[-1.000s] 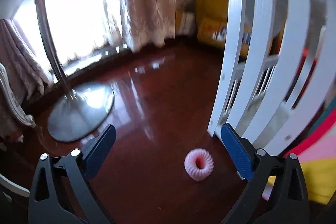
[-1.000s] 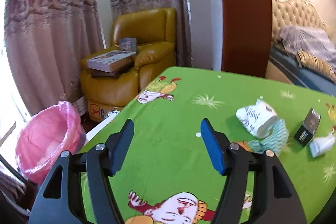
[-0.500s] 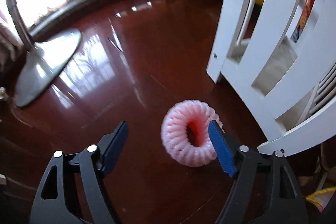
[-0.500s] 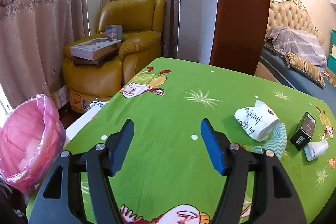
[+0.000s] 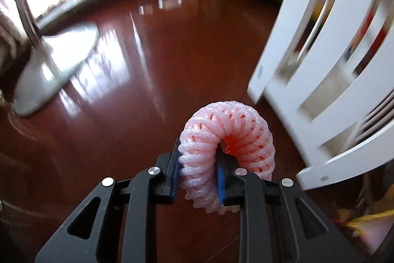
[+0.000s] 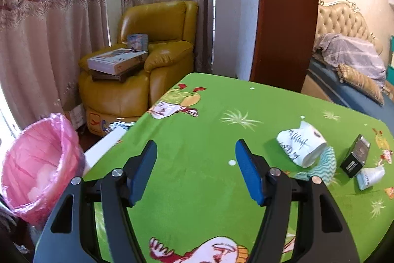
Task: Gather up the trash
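Observation:
A pink foam-net ring (image 5: 236, 130) stands on edge on the dark red floor. My left gripper (image 5: 198, 169) is shut on its near side, the blue pads squeezing the foam flat. In the right wrist view my right gripper (image 6: 195, 170) hangs open over the green tablecloth (image 6: 211, 144) with nothing between its fingers. To its right on the cloth lie a crumpled white paper cup (image 6: 301, 146), a teal-striped wrapper (image 6: 323, 164), a small black box (image 6: 355, 155) and a small white scrap (image 6: 370, 178). A bin with a pink bag (image 6: 37, 164) stands at the left beside the table.
White slatted furniture (image 5: 327, 70) rises just right of the foam ring. A metal stand with a round base (image 5: 54, 65) is on the floor at the left. A yellow armchair (image 6: 145, 70) with books, curtains and a bed lie beyond the table.
My left gripper came down over the foam ring and its jaws went from wide open to shut on the ring's near side. The right gripper stayed open in about the same place.

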A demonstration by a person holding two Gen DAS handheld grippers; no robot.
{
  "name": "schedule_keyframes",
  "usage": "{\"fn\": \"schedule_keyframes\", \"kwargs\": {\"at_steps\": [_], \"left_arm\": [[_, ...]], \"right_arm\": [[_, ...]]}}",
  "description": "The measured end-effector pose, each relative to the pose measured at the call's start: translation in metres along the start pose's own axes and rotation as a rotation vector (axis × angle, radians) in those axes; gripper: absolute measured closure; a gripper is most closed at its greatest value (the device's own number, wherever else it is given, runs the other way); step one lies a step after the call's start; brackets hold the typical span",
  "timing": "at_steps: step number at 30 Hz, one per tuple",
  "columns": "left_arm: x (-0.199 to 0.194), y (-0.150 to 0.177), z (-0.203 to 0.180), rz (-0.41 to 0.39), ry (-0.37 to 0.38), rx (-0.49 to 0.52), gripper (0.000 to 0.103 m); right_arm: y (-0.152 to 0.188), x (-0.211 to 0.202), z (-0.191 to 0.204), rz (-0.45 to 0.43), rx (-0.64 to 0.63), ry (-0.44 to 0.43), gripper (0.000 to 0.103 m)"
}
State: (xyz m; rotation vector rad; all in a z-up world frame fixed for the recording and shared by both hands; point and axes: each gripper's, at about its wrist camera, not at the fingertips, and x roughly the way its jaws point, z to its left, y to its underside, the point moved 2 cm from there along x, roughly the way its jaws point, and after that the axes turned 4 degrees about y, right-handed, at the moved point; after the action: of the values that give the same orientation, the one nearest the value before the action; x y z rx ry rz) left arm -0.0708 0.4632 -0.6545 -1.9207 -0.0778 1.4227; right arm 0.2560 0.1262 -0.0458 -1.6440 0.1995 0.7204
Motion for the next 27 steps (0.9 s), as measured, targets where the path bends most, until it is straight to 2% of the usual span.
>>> {"fn": "schedule_keyframes", "kwargs": {"at_steps": [3, 6, 12, 18, 21, 22, 25, 27], "left_arm": [[-0.065, -0.031, 0.001, -0.111, 0.039, 0.046, 0.081], [-0.157, -0.08, 0.0, -0.244, 0.086, 0.13, 0.081], [-0.313, -0.16, -0.013, -0.371, 0.123, 0.232, 0.081], [-0.467, -0.221, -0.076, -0.472, 0.178, 0.412, 0.08], [-0.523, -0.246, -0.105, -0.548, 0.208, 0.428, 0.08], [-0.549, -0.259, -0.119, -0.577, 0.241, 0.422, 0.081], [-0.584, -0.286, -0.156, -0.594, 0.305, 0.454, 0.08], [-0.591, -0.303, -0.189, -0.563, 0.32, 0.502, 0.079]], "right_arm": [[0.005, -0.004, -0.001, 0.001, -0.006, -0.029, 0.039], [0.005, -0.013, -0.004, -0.013, -0.007, -0.076, 0.039], [0.004, -0.04, -0.03, -0.075, 0.041, -0.18, 0.037], [0.015, -0.059, -0.081, -0.088, 0.139, -0.258, 0.036], [0.026, -0.069, -0.116, -0.088, 0.184, -0.257, 0.036], [0.03, -0.074, -0.13, -0.084, 0.209, -0.264, 0.036], [0.042, -0.093, -0.167, -0.112, 0.257, -0.277, 0.036], [0.05, -0.108, -0.187, -0.137, 0.25, -0.277, 0.036]]}}
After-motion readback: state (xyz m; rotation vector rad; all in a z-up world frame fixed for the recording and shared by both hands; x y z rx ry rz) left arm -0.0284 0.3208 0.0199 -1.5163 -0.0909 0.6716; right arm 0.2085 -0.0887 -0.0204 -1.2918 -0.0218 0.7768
